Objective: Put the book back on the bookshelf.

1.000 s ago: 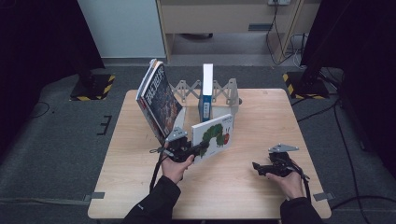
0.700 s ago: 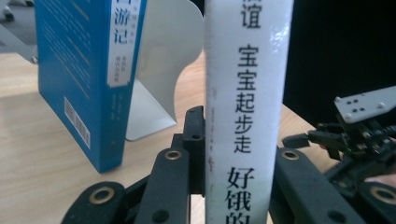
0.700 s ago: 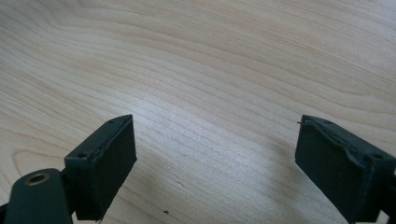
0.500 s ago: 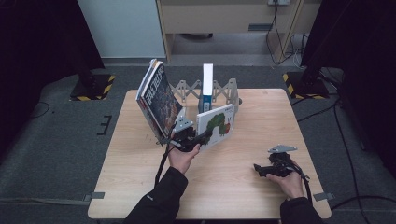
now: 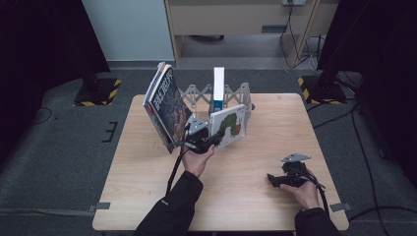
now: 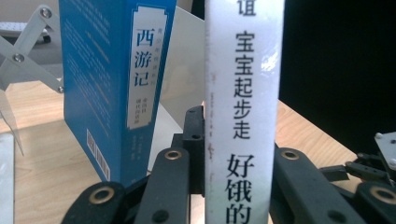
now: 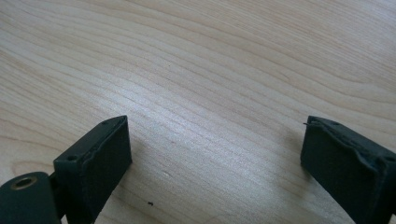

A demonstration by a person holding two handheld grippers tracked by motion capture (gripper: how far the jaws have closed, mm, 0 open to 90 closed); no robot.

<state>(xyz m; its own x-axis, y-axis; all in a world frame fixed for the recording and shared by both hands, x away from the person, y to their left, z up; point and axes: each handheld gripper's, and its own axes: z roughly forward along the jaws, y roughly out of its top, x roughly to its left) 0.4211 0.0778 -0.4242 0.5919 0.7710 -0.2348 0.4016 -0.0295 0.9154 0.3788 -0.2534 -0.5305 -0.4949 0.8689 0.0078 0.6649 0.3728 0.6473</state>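
Observation:
My left gripper (image 5: 205, 143) is shut on a white-spined picture book (image 5: 227, 127) with a green caterpillar on its cover. It holds the book upright just in front of the metal scissor rack (image 5: 195, 93). In the left gripper view the book's spine (image 6: 243, 116) stands between the two black jaws of my left gripper (image 6: 236, 186). A blue book (image 6: 112, 84) stands in the rack behind it, also seen from above as the blue book (image 5: 218, 91). My right gripper (image 5: 276, 180) rests low over the table at the front right. In its own view the right gripper (image 7: 215, 163) has just been opening, with bare wood between the jaws.
Several large books (image 5: 166, 105) lean at the rack's left end, close to my left hand. The wooden table (image 5: 285, 123) has free room on its right half and along the front. Dark floor and stands surround it.
My left gripper has carried the picture book away from the person toward the rack and slightly right. The right hand has stayed where it was.

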